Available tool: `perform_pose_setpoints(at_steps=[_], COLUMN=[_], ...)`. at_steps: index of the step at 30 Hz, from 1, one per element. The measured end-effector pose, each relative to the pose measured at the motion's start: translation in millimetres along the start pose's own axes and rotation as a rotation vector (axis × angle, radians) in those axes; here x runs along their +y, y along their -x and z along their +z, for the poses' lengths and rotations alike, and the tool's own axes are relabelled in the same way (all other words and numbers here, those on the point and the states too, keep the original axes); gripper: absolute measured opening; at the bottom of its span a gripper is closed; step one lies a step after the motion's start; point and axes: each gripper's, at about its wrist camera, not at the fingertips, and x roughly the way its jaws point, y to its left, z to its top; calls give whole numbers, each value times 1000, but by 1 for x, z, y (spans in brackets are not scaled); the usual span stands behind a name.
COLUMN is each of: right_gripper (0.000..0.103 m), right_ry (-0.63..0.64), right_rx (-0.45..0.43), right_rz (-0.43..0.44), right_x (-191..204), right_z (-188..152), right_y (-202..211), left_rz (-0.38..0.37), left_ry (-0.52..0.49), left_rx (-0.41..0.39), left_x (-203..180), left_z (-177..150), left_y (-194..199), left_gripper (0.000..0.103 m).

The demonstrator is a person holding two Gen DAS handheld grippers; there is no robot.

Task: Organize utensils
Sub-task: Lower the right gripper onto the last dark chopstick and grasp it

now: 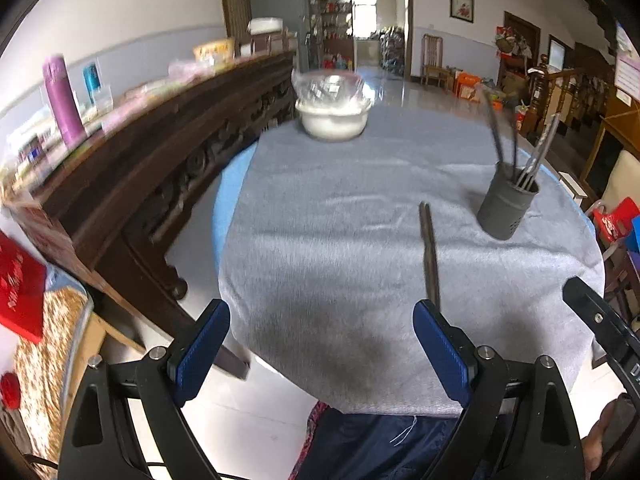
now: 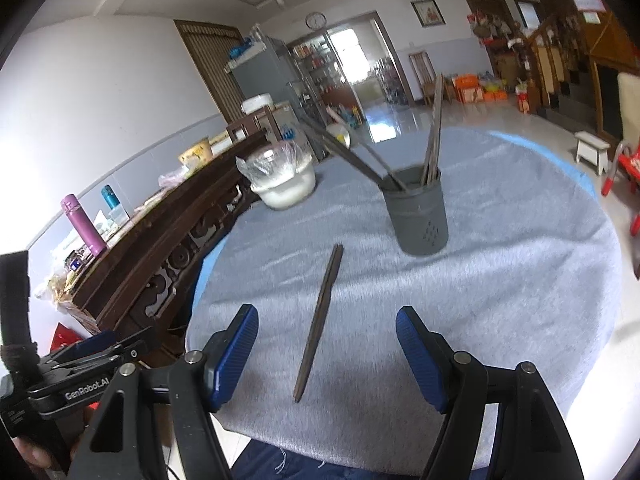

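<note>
Chopsticks (image 2: 319,322) lie as a dark pair on the grey cloth (image 2: 500,280), centre of the right view, ahead of and between the wide, empty right gripper (image 2: 326,354) tips. The holder (image 2: 418,212) stands above centre, more utensils inside. The left gripper (image 1: 322,354) is wide, empty, low in frame

Black gripper (image 2: 326,356) frames, silver screws, ribbed blue fingers (image 2: 234,354), dark navy clothing (image 1: 372,448)
</note>
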Motion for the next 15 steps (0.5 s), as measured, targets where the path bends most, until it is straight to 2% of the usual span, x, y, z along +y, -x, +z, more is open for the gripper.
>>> perform_pose_setpoints(at_steps=[3, 5, 7, 12, 15], right_gripper=[66, 52, 44, 40, 40], right_ry=[12, 18, 27, 39, 56], right_rx=[36, 71, 96, 155, 184], right_rz=[-12, -9, -13, -17, -12], right_x=[0, 1, 1, 1, 2], right_z=[-6, -8, -9, -2, 8], right_y=[-12, -23, -32, -69, -94], left_rz=[-16, -44, -67, -88, -100], left_ry=[19, 31, 38, 47, 60], left_rx=[65, 117, 145, 153, 152], left_x=[5, 7, 8, 10, 14], left_z=[-6, -11, -13, -14, -13], left_y=[-21, -35, -43, -54, -63], left_gripper=[93, 93, 93, 92, 84])
